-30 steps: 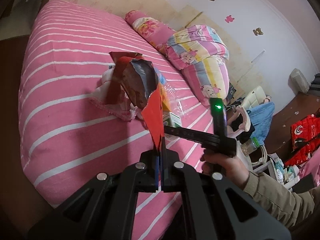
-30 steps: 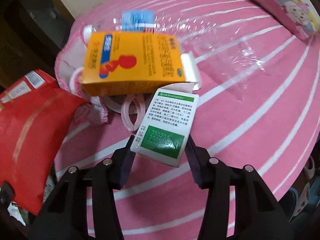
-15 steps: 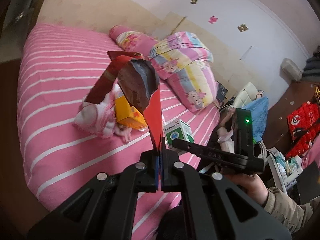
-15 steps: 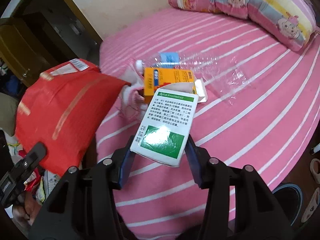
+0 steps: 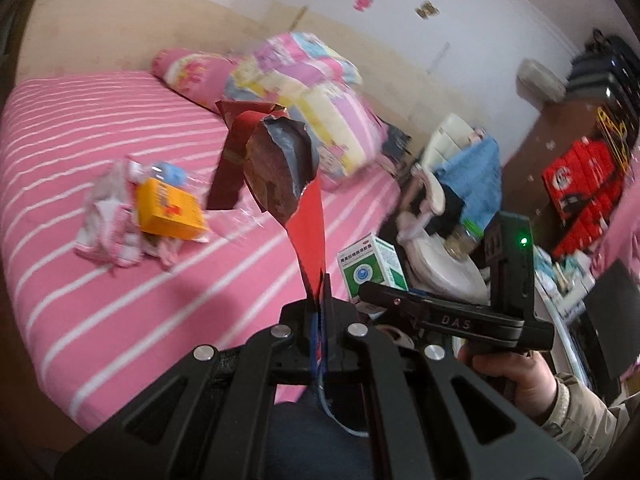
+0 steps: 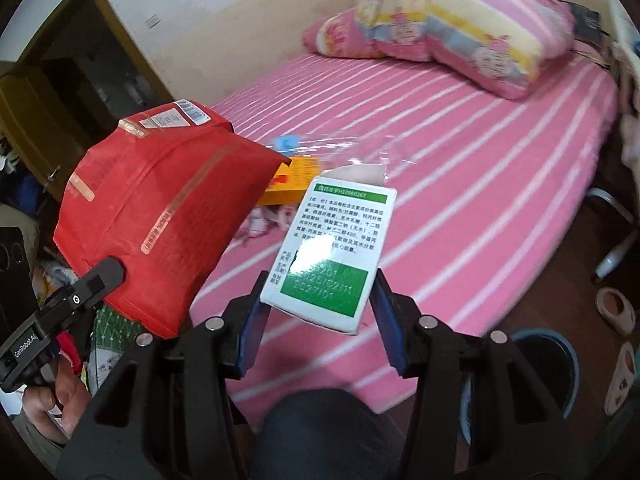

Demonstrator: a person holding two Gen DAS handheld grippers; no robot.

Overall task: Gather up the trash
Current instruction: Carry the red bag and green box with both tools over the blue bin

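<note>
My left gripper (image 5: 320,294) is shut on the torn edge of a red plastic bag (image 5: 276,176), which hangs open above the pink striped bed (image 5: 100,300). In the right wrist view the same red bag (image 6: 160,208) hangs at the left, off the bed's edge. My right gripper (image 6: 320,304) is shut on a white and green medicine box (image 6: 332,252), held in the air beside the bag. From the left wrist the box (image 5: 368,268) shows just right of the bag. An orange box (image 5: 168,208), a clear plastic bottle (image 5: 172,172) and a pink cloth (image 5: 108,224) lie on the bed.
Patterned pillows (image 6: 460,28) are stacked at the head of the bed. A blue bin (image 6: 560,364) and slippers (image 6: 616,308) are on the floor at the lower right. Red cartons (image 5: 580,184) and clutter fill the floor beyond the bed. A dark doorway (image 6: 80,64) is at the left.
Both grippers have drawn back and up from the bed, carrying the bag and the box. The orange box and bottle stay on the bed, now farther off.
</note>
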